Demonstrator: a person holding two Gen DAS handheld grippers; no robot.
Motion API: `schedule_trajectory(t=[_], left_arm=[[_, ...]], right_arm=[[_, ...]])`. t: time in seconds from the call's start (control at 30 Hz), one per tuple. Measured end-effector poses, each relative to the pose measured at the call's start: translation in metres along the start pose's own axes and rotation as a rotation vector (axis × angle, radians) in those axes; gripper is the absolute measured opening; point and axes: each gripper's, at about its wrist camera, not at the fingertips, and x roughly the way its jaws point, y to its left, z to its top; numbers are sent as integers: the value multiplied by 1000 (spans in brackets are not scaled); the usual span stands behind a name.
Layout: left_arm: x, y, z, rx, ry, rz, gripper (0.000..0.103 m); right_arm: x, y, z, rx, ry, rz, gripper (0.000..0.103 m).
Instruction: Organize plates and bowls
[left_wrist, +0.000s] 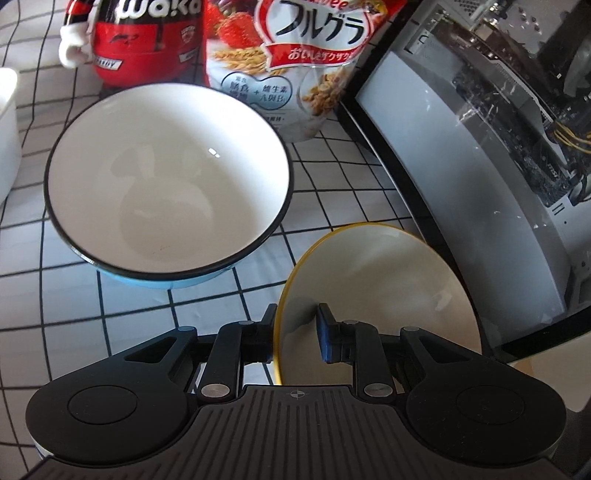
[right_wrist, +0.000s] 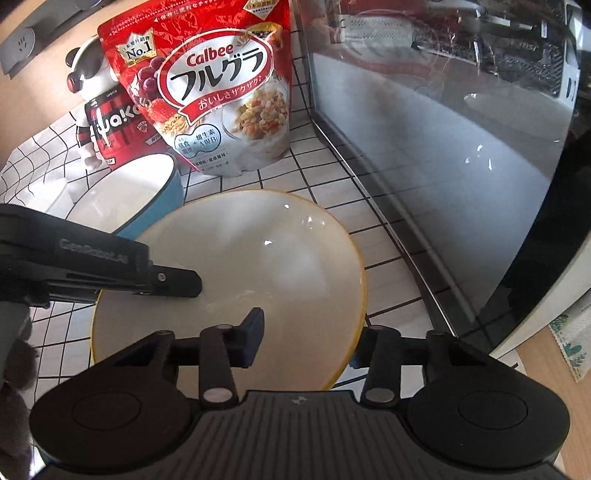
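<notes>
A blue bowl (left_wrist: 168, 181) with a white inside and a black rim stands on the checked cloth; it also shows at the left in the right wrist view (right_wrist: 147, 192). To its right is a white bowl with a yellow rim (left_wrist: 380, 291) (right_wrist: 258, 258). My left gripper (left_wrist: 297, 332) is shut on that bowl's near-left rim, one finger outside and the blue pad inside. One of its black fingers (right_wrist: 181, 282) shows in the right wrist view. My right gripper (right_wrist: 308, 339) straddles the near-right rim, its left finger inside standing off the wall.
A red cereal bag (right_wrist: 214, 92) and a red panda figure (right_wrist: 103, 122) stand behind the bowls. A glass-sided computer case (left_wrist: 480, 155) (right_wrist: 424, 147) walls off the right. A white container (left_wrist: 7, 129) sits at the left edge. A hand (right_wrist: 14, 369) shows at lower left.
</notes>
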Motion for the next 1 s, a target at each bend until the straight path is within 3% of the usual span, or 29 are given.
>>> schedule_trajectory(t=[0.2,0.47,0.7,0.8,1.0], left_arm=[[-13,2,-10,7,-7,25,19],[-53,39,-40,-104,-29,65,19],[-89,72,-64,-184,-77,154,20],[-92,87,-69,-232,-69,182,20],[-96,92,-73,-244,-78,162,19]], right_arm=[[-3,3,0,-7,32,67,37],[-8,43,-9,-102,82,178,37],[-6,87,-14,-191,111,281,37],[-4,101,-13,-229,109,297,37],[1,105,-10,-249,116,289,38]])
